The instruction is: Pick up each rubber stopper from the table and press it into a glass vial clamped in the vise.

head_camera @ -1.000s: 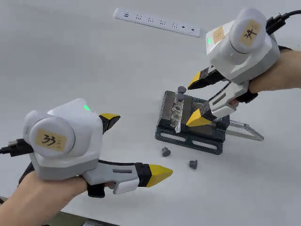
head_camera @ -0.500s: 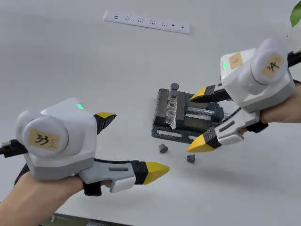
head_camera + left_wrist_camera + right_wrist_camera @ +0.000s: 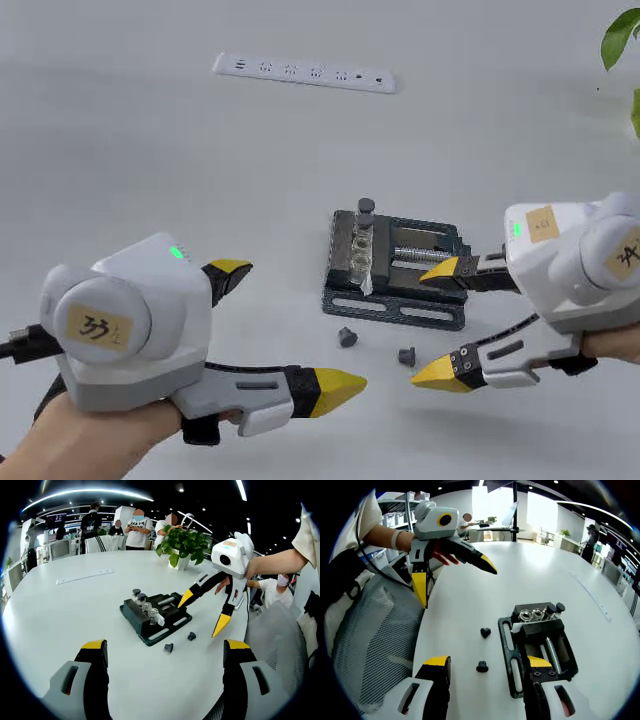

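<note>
While lining up on the right-hand rubber stopper [image 3: 407, 355], had right gripper [image 3: 422, 330] gaping, probably to grab it, left gripper [image 3: 296, 324] spread too, parked clear.

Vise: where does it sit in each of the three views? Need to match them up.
Head view: vise just right of centre, mid-height.
Left gripper view: vise at centre, seen corner-on.
Right gripper view: vise lower right of centre, screw end nearest the camera.
Shared landmark: two loose stoppers lying just off the vise's base.
</note>
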`<state>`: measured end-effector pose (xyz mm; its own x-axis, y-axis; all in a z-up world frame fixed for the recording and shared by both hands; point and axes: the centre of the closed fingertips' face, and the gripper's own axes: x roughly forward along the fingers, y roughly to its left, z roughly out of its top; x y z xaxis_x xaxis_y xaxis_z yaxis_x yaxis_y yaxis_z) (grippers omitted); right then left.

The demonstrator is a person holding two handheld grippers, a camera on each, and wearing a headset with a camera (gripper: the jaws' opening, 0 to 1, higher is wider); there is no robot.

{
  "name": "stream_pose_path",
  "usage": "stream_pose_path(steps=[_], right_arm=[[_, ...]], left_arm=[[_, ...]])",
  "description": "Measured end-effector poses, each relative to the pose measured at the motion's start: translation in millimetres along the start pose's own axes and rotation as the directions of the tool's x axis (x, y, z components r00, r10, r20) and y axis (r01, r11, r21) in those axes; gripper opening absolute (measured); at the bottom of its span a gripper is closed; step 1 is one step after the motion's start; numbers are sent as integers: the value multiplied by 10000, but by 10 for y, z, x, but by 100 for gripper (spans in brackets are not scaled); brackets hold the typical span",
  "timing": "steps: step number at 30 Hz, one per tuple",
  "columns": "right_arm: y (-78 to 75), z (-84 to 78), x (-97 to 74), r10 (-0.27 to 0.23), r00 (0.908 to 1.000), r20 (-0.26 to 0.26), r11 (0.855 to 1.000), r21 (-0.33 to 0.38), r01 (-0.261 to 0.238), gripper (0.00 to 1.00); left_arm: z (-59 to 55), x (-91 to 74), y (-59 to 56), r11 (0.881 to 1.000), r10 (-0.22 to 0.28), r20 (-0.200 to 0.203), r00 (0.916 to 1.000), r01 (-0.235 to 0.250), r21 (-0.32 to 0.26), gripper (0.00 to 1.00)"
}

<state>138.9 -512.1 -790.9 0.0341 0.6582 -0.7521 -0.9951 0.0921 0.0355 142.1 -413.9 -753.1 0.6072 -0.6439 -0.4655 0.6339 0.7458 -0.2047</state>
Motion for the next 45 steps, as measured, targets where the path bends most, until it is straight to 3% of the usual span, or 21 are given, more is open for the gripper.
stream_pose_path(steps=[4,22,31,45], right_arm=[[38,-14,17,-264,9978,608,9996,120,257,46],[56,-274,161,-628,9941,890,9957,737,563,24],[38,-261,182,-688,9910,1151,9948,830,595,16],[39,-242,219,-582,9916,1158,9962,709,502,8]], left_arm=[[-2,-7,-32,9999,-61,-115,9999,62,82,95],[25,48,-110,9992,-281,-245,9993,288,293,95],[-21,33,-108,9990,-316,-365,9988,328,313,95],[-118,-15,-87,9990,-287,-614,9977,307,316,95]])
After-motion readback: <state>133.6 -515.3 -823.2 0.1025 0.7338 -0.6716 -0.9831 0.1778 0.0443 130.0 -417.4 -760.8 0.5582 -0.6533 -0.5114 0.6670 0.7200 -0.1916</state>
